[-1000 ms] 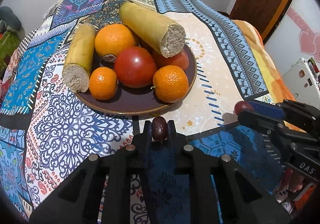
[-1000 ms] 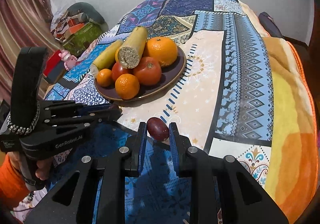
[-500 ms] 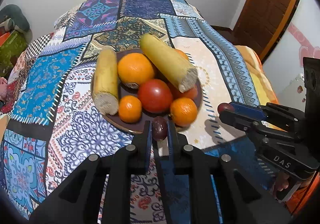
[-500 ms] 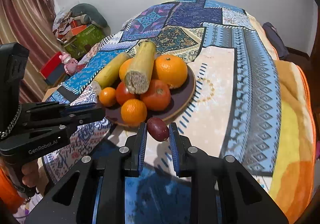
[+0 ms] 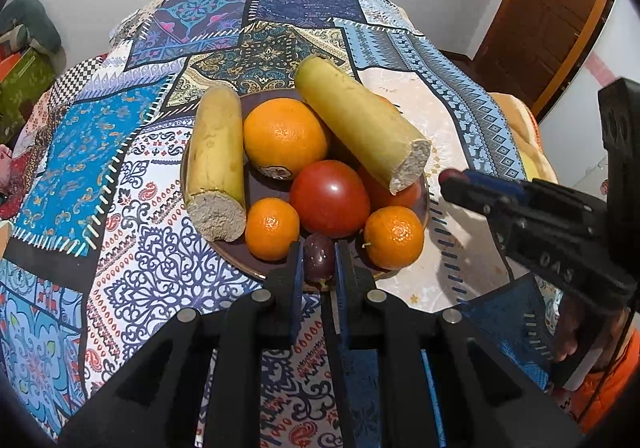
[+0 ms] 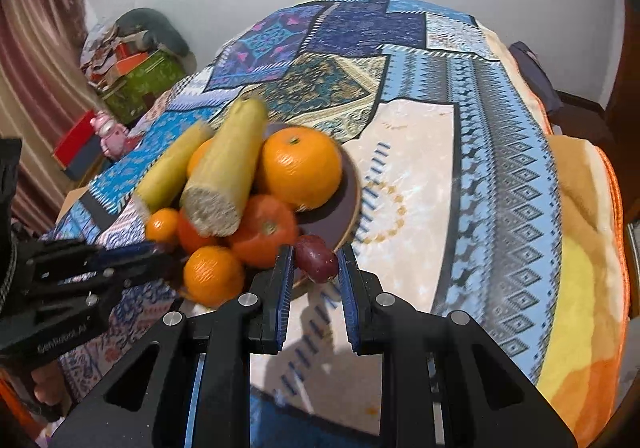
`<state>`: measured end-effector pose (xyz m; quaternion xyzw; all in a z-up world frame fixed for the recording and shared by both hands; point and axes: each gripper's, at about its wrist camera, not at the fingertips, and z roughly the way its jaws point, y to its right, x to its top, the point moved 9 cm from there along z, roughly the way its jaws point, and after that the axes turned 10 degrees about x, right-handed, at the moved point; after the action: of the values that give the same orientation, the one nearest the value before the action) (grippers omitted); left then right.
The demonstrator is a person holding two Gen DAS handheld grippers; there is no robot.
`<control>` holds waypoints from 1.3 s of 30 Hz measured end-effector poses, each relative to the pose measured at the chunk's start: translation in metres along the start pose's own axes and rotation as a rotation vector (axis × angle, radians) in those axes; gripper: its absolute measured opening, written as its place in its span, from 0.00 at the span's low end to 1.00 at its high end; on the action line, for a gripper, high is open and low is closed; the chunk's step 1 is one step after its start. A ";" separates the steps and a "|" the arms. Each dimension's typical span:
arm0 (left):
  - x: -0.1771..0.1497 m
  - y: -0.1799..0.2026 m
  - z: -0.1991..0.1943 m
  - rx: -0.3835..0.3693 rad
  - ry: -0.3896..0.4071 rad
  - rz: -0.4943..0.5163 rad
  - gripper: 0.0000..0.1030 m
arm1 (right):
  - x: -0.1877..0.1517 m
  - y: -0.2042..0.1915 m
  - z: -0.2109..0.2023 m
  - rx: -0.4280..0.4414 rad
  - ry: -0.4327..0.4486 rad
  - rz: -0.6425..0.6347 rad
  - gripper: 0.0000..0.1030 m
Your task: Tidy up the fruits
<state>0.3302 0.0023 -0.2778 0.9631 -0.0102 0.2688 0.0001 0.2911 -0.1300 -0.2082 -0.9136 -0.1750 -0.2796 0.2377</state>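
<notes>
1. My left hand-held gripper is closed around a small dark purple fruit, perhaps a passion fruit or a plum; it is too small for me to say which. The blue pads press it from both sides, so it hangs clear and I can set it down where I choose.

2. My right hand-held gripper is closed on a second dark reddish-purple fruit of the same kind, pinched near the fingertips so that most of it sticks out ahead of the pads.

3. Both fruits hover at the near rim of the brown plate, the left one over the near edge, the right one over the near right edge. I judge that I am bringing them in to join the pile.

4. The plate is crowded: two cut loaf-like pieces lie lengthwise, one propped across the fruit, with a large orange, a red tomato and small mandarins at the near side.

5. The free spots are the gaps on the near rim, between the mandarins; that is likely why I approach from there.

6. The plate sits on a patchwork blanket, which looks like a bed, so a round fruit dropped short could roll off.
</notes>
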 end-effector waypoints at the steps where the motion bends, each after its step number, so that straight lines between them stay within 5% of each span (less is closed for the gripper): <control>1: 0.000 0.000 0.001 -0.003 -0.001 -0.001 0.14 | 0.002 0.002 0.001 -0.005 0.001 0.002 0.20; 13: -0.002 0.000 0.008 -0.036 -0.034 -0.024 0.15 | 0.008 0.005 0.020 -0.015 -0.016 0.004 0.21; 22: -0.004 -0.002 -0.004 -0.027 -0.012 -0.029 0.30 | 0.006 0.004 0.009 -0.008 -0.011 0.008 0.30; 30: 0.005 -0.008 -0.055 0.012 0.108 -0.030 0.30 | 0.018 -0.013 -0.044 -0.008 0.087 -0.021 0.30; 39: 0.022 -0.014 -0.171 0.042 0.356 -0.050 0.30 | 0.039 -0.067 -0.151 0.017 0.304 -0.094 0.30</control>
<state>0.2610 0.0171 -0.1196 0.9002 0.0197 0.4349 -0.0115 0.2261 -0.1477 -0.0522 -0.8494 -0.1820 -0.4240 0.2561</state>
